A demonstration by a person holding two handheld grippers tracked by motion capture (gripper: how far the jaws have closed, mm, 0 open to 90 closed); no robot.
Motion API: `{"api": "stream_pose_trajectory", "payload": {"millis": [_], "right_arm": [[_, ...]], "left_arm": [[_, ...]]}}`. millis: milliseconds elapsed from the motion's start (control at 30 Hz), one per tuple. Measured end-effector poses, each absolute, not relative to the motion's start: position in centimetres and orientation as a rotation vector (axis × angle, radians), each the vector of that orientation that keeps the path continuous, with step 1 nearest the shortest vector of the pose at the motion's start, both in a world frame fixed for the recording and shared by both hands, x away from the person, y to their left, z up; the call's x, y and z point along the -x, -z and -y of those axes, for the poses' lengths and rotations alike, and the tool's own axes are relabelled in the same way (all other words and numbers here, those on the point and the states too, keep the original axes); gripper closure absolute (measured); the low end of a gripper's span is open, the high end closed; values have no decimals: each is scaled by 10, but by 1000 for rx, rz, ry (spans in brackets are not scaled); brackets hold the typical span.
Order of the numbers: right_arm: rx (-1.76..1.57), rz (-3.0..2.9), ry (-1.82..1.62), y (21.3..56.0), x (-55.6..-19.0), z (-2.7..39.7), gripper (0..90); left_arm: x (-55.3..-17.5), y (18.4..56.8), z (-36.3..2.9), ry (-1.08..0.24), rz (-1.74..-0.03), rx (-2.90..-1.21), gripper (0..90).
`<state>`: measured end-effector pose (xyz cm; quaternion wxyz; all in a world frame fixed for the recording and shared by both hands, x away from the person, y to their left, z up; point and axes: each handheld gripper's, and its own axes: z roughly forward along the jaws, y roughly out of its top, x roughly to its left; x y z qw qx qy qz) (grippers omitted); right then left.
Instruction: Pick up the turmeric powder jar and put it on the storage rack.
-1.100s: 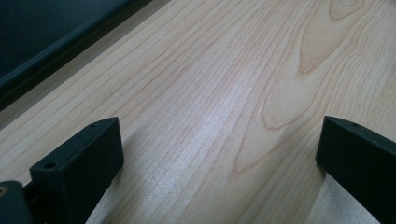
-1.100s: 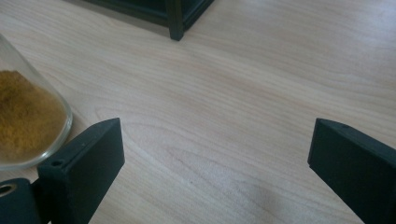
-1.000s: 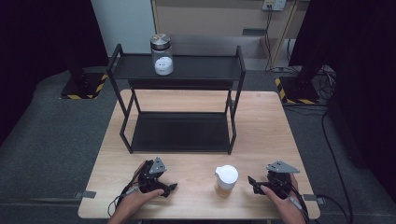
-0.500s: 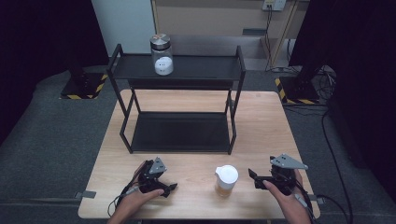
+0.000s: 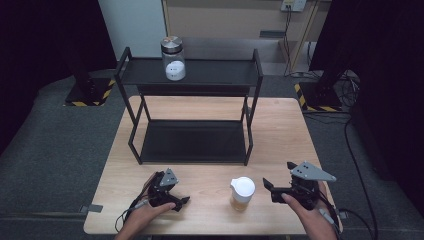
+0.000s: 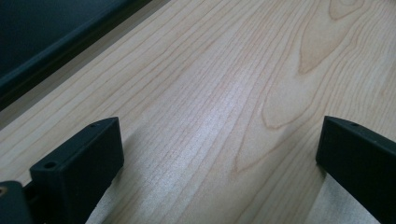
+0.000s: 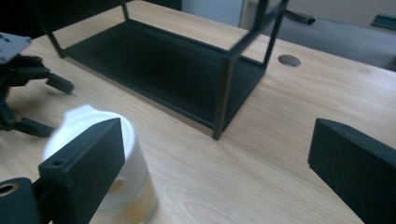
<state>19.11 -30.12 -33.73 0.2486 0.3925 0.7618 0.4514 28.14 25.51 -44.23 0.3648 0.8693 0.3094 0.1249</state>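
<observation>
Black two-tier rack [image 5: 192, 142] on wooden table [image 5: 280, 125]; lidded glass jar [image 5: 173, 58] on top shelf

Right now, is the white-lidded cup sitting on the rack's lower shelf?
No, the white-lidded cup stands on the bare table in front of the black rack, between the two grippers.
</observation>
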Motion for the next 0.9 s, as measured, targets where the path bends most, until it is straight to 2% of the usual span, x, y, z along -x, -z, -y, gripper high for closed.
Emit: {"api": "stream_pose_trajectory", "payload": {"millis": [333,900], "right_arm": [[-968,-2121,-1263,327,-184,284,47],[-877,-2202,-1290,333,-185,263,46]], "left_arm": [[-281,442,-255,-321,-795,-2236,0],[-282,442,-256,-319,-792,-2237,0]]}}
